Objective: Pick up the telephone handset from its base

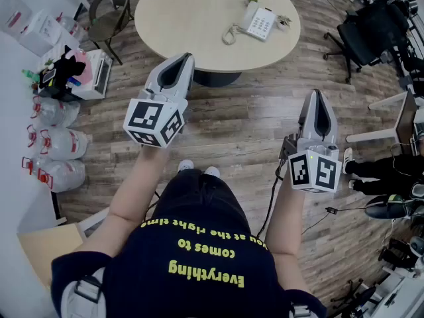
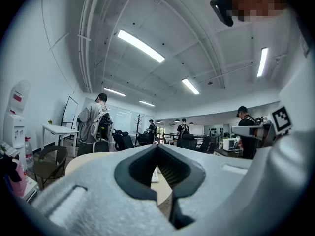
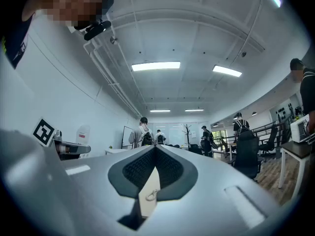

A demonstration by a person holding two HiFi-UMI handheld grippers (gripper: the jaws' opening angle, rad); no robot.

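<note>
**On the far bench [image 1: 192,18], the telephone [image 1: 260,22] sits untouched**

Toward its right edge, the handset [image 1: 250,16] rests on the base, well apart from you. Your left gripper [image 1: 187,58] and right gripper [image 1: 316,95] are closed and empty, held level, probably because you haven't started the reach.

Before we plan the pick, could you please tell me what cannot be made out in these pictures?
1. Head view: telephone is too small to show how its handset sits.
2. Left gripper view: the shut left gripper hides nearly all of the table.
3. Right gripper view: the shut right gripper hides the telephone; only a table strip shows.
</note>
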